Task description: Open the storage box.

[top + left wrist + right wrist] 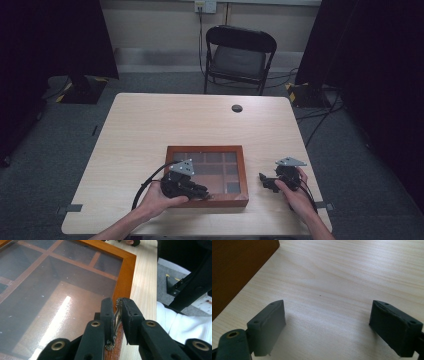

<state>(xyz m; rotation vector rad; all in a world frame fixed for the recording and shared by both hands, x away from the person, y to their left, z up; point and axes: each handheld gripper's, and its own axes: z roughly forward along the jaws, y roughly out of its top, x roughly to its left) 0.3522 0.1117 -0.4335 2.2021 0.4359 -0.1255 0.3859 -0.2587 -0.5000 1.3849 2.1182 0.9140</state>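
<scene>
At the near edge of the wooden box (207, 200), left gripper (116, 315) jaws pinch its brass clasp (116, 322); right gripper (327, 325) jaws spread wide, empty, over table (342, 277).

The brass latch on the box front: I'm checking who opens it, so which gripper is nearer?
Left. The left gripper has its fingers closed around the brass latch on the wooden box. The right gripper sits open over the table, right of the box.
</scene>
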